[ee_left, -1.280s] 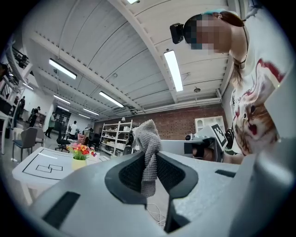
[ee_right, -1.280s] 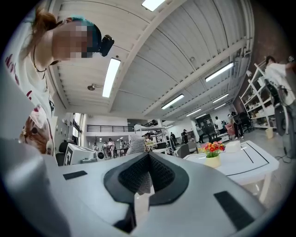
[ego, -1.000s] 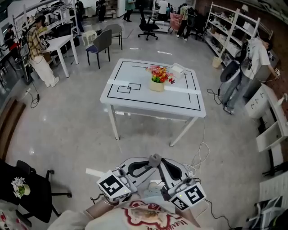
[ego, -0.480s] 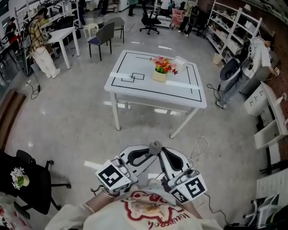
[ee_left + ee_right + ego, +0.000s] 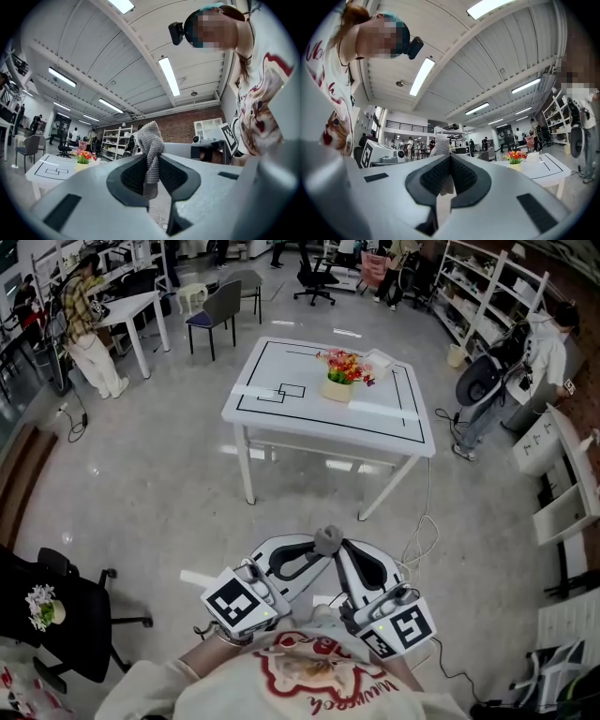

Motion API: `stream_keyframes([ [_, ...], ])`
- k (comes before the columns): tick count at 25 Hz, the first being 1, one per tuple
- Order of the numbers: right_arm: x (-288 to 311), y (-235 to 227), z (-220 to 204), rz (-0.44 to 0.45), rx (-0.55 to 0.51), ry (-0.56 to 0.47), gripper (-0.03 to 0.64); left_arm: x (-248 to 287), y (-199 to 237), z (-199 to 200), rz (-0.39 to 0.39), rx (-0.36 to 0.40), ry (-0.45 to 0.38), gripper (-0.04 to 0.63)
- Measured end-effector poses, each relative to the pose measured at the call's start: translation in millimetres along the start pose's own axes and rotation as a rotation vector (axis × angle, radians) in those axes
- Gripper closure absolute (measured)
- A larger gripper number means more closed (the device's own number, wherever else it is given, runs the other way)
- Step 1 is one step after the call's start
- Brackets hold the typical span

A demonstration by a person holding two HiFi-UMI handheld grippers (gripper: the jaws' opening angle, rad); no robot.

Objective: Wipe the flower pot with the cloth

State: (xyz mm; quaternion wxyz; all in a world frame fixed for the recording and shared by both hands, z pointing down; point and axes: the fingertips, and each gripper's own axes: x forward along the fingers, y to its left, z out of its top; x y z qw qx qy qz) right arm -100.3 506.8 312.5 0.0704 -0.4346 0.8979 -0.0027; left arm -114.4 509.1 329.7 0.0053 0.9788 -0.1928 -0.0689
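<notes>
Head view: left gripper [image 5: 317, 556] clamps the cloth [image 5: 326, 539], right gripper [image 5: 341, 556] closed empty, wide floor [image 5: 169, 484] before the table [image 5: 328, 427] edge.

A white rectangular tabletop [image 5: 309, 416] with black taped lines stands well ahead of the left claw [image 5: 317, 551]; white metal shelving [image 5: 487, 287] farther right.

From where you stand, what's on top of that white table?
A flower pot with flowers, a white object beside it, and black lines on the table. The flowers hide the pot's inside.
</notes>
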Motion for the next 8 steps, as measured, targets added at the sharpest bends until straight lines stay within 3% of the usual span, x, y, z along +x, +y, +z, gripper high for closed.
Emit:
stream_keyframes([
  [8,-18.9,-20.9,3.4,-0.003,-0.01,0.0,0.618,25.7,-12.3,-3.7,-0.002,0.004,-0.002,0.534],
])
